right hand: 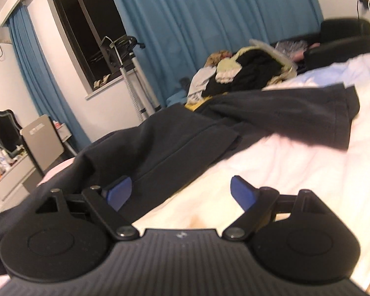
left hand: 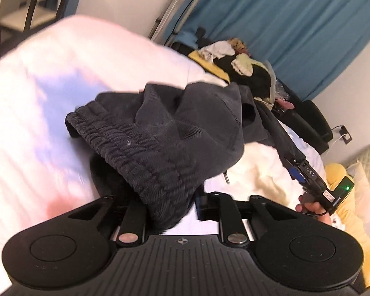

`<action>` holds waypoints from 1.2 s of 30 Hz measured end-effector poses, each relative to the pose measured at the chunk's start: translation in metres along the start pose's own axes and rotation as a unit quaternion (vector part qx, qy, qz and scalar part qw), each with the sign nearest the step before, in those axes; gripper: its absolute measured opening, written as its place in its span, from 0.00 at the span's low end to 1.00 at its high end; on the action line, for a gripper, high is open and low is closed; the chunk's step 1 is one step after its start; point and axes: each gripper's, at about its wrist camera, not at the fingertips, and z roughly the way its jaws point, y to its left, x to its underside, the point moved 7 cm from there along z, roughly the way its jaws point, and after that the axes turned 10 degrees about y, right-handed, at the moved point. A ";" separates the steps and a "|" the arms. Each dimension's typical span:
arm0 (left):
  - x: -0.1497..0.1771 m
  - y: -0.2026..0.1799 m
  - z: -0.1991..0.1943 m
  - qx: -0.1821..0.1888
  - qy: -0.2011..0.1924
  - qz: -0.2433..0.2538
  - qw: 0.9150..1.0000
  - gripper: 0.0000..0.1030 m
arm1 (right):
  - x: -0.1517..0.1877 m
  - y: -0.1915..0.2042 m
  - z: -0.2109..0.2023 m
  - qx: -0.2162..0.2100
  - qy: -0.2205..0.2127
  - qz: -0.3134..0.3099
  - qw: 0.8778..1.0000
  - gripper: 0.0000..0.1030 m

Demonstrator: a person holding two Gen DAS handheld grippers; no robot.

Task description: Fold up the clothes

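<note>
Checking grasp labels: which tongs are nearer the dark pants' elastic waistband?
Left. The left tongs are shut on the waistband. The right tongs are open, one finger against another part of the pants.

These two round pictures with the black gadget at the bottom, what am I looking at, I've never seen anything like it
Each picture comes from a fisheye camera mounted on a hand-held two-finger gripper; a person holds one in each hand. There is no robot arm. The left camera shows the left gripper clamping the elastic waistband of a dark garment, lifted over a white bed. The other gripper and the hand holding it appear at the right. The right camera shows the right gripper, its blue fingers apart, holding nothing, beside the same garment. A clothes pile waits behind.
</note>
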 end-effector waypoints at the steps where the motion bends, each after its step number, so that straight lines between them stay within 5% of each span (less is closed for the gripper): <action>1: 0.008 0.000 0.004 -0.001 0.010 -0.005 1.000 0.39 | 0.001 0.001 -0.002 -0.003 0.002 0.002 1.000 0.86; 2: 0.016 0.001 0.007 -0.001 0.020 -0.010 1.000 0.48 | 0.002 0.001 -0.004 -0.007 0.004 0.005 1.000 0.86; 6: 0.038 0.004 0.007 -0.007 0.036 -0.021 0.999 0.55 | 0.004 0.002 -0.007 -0.021 0.011 0.020 1.000 0.86; 8: 0.047 0.009 -0.003 -0.038 0.030 -0.030 0.998 0.90 | 0.005 0.002 -0.007 -0.024 0.014 0.021 0.999 0.86; 13: 0.054 -0.002 -0.042 -0.043 -0.037 0.009 0.998 0.91 | 0.007 0.000 -0.003 -0.047 0.029 0.048 0.997 0.86; 17: 0.034 -0.025 -0.032 -0.063 -0.077 0.038 0.994 0.91 | 0.010 0.001 0.000 -0.077 0.047 0.077 0.993 0.86; 27: -0.008 -0.108 0.146 -0.055 -0.038 0.157 0.985 0.90 | 0.010 -0.006 0.011 -0.187 0.120 0.228 0.948 0.86; 33: 0.022 -0.104 0.207 -0.087 -0.003 0.249 0.965 0.86 | -0.017 0.002 0.057 -0.171 0.138 0.222 0.950 0.85; 36: 0.027 -0.100 0.218 -0.152 -0.015 0.307 0.939 0.76 | -0.032 0.017 0.087 -0.178 0.143 0.223 0.948 0.85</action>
